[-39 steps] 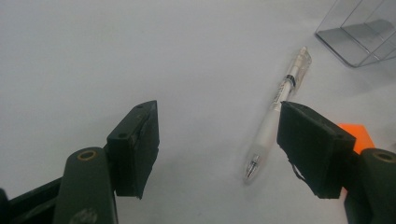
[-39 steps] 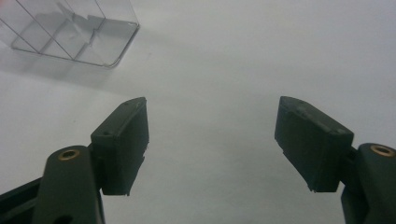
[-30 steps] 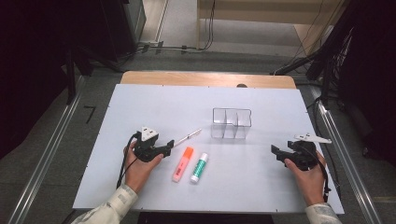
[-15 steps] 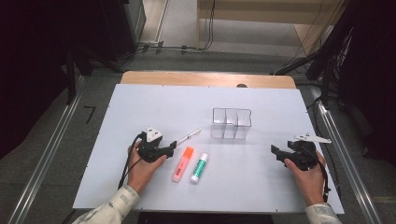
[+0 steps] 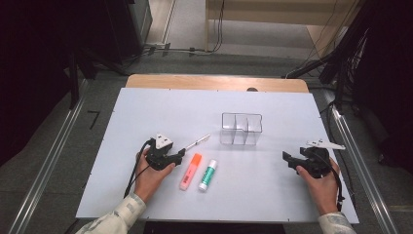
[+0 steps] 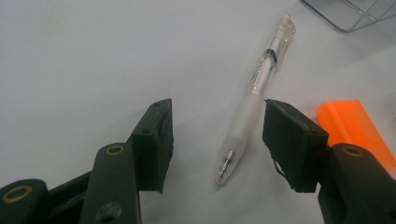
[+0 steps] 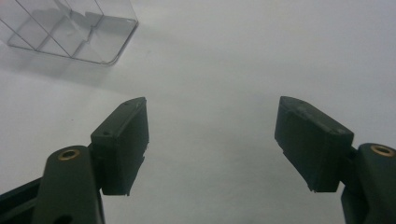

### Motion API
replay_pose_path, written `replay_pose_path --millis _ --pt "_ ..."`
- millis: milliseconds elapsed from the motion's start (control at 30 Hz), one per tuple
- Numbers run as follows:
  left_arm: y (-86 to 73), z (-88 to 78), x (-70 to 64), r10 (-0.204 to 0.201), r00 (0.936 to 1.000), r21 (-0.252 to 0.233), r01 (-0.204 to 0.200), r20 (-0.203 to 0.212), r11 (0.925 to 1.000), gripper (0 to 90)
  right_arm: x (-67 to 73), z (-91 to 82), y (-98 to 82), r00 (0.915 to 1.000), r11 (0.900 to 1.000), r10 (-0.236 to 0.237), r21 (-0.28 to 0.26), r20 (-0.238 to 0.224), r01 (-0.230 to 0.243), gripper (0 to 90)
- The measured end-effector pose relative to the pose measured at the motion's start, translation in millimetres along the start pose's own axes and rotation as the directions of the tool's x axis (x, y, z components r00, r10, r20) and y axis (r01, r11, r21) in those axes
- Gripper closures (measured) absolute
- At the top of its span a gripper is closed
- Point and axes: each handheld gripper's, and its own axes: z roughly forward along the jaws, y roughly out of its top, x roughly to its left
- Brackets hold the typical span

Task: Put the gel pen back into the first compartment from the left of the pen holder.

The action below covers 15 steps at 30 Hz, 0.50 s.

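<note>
- We are at the start of picking up the clear pen (image 6: 254, 100): it lies flat on the white table (image 5: 146, 107), just left of the orange highlighter (image 5: 190, 171) and the green-capped glue stick (image 5: 208, 174), with nothing lifted yet.
- The clear divided organiser (image 5: 242, 128) stands farther up the table, and as far as we can see its compartments hold nothing, so we judge that sorting the three items is all ahead of us.
- Our left gripper (image 6: 217, 140) sits low over the pen's tip end; its jaws have just been closing and now stand partly apart, one on each side of the barrel.
- In the left gripper view there is bare table between each pad and the pen, so we are not gripping it; the right-hand jaw stands close to the highlighter's end.
- Left to do: close on the barrel, lift, and carry it to the organiser.
- Our right gripper (image 7: 212, 144) rests well apart on the right, jaws wide, nothing between them, bare table beneath.
</note>
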Motion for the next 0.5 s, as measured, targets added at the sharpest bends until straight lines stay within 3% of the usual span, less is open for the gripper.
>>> replay_pose_path --millis 500 --pt "1.8 3.7 -1.8 0.009 0.9998 0.023 -0.010 0.015 0.9997 52.1 0.0 0.5 0.1 1.0000 1.000 -0.006 -0.001 -0.001 0.006 24.7"
